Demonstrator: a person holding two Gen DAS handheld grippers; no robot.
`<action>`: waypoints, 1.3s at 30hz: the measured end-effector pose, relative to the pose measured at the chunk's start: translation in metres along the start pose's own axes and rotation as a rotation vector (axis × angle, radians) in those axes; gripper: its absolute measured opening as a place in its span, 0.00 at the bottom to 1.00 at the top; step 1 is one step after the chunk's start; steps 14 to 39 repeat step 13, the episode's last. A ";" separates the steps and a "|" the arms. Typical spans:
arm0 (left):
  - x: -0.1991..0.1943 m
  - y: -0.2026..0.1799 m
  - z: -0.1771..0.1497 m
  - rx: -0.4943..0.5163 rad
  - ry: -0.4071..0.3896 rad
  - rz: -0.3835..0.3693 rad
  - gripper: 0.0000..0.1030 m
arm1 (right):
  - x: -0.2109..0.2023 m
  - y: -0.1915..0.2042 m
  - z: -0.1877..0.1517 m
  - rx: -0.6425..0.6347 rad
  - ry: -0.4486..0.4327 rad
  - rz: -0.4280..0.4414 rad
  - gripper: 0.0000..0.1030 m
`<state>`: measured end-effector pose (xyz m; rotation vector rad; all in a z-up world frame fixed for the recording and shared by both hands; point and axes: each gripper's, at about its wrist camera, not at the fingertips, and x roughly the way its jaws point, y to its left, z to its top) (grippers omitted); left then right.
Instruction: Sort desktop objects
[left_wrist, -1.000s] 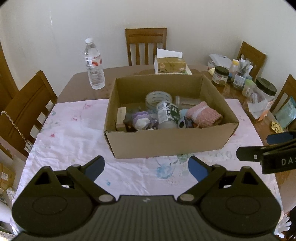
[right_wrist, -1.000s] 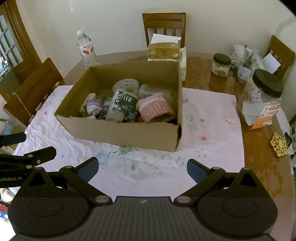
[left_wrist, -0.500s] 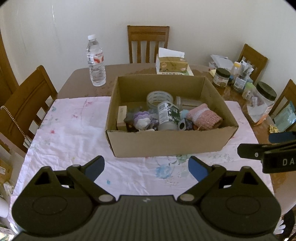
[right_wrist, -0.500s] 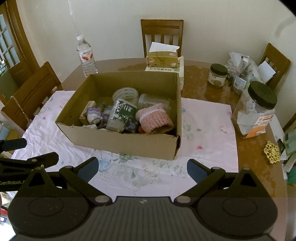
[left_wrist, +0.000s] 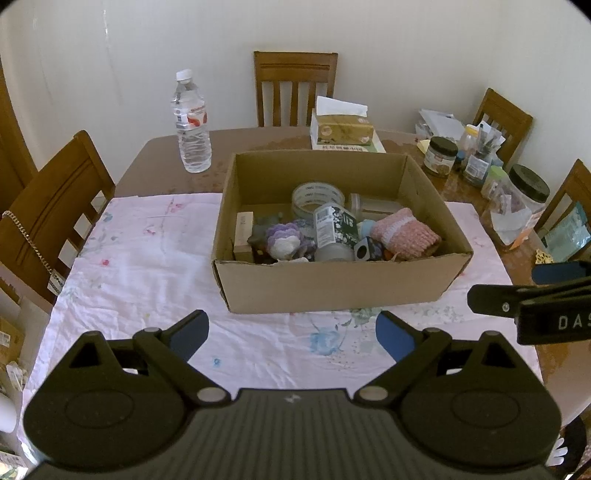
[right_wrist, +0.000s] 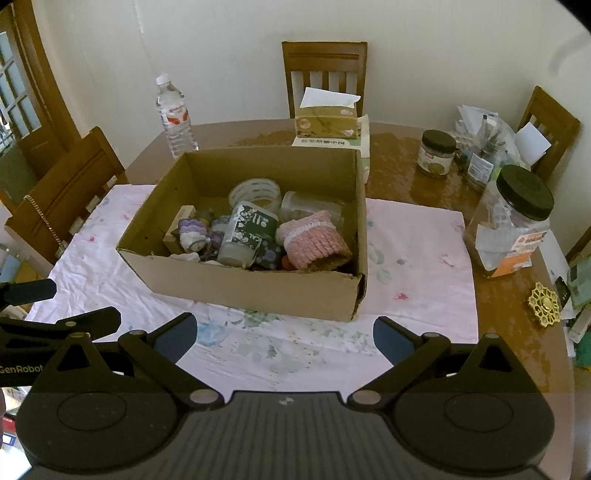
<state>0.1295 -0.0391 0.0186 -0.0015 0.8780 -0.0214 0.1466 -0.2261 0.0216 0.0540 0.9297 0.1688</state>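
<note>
1. One cardboard box (left_wrist: 340, 284) sits open on the pink floral cloth (left_wrist: 147, 266) at the middle of the bench (right_wrist: 399, 162); I read it as the container for the desktop objects.
2. Inside the box, from my left wrist view: a clear tape roll (left_wrist: 317, 197) toward the back, a dark-labelled cup (left_wrist: 332, 230) lying tilted at the centre, a pink knitted piece (left_wrist: 404, 236) at the right, a purple-and-white crochet item (left_wrist: 282, 242) left of centre, and a small wooden block (left_wrist: 244, 230) against the left wall. The items are piled touching one another; smaller pieces beneath them I cannot identify.
3. My left hand-held gripper (left_wrist: 291, 326) is held above the cloth, just in front of the box's near wall, its fingers spread wide with nothing between them.
4. My right hand-held gripper (right_wrist: 284, 330) is likewise in front of the box, fingers wide apart and holding nothing. Each unit shows at the edge of the other's view.
5. Behind the box: a water bottle (left_wrist: 192, 125) standing upright at the left, and a tissue box (left_wrist: 341, 129) at the centre back.
6. Right side of the bench: a large clear jar (right_wrist: 513, 225) with a black lid, a smaller dark-lidded jar (right_wrist: 436, 153), and a gold ornament (right_wrist: 545, 304) near the edge.
7. Wooden chairs (left_wrist: 295, 88) stand around the bench.
</note>
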 end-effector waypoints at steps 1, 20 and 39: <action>0.000 0.000 0.000 -0.001 0.001 -0.001 0.94 | 0.000 0.000 0.000 -0.001 0.000 0.000 1.00; -0.003 0.000 0.000 0.000 0.001 -0.002 0.94 | -0.001 0.000 -0.001 -0.003 -0.001 0.004 1.00; -0.003 0.000 0.000 0.000 0.001 -0.002 0.94 | -0.001 0.000 -0.001 -0.003 -0.001 0.004 1.00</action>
